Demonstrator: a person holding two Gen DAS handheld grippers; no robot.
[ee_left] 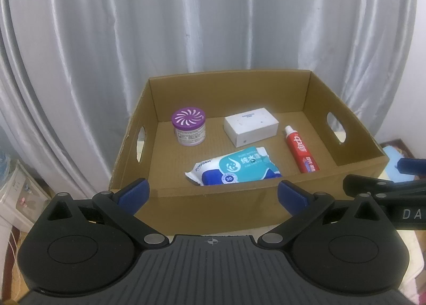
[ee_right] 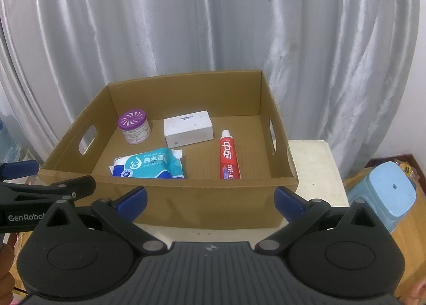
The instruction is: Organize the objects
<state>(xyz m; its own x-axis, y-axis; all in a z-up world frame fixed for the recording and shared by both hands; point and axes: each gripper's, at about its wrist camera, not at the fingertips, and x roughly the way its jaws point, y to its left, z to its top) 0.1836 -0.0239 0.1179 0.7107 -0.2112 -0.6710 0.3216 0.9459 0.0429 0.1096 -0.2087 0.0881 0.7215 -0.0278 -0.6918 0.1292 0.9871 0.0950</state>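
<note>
With both the left gripper (ee_left: 212, 192) and right gripper (ee_right: 210, 199) spread wide and empty before the box (ee_left: 213, 203), whose four items lie inside, approach from above, clearing the near wall toward the 12 o'clock contents.

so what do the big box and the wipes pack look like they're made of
Box: brown corrugated cardboard, matte; fluting lines show on its floor and the handle holes are cut raw. Wipes pack: soft plastic film, slightly glossy, judging by its wrinkles and crimped end.
</note>
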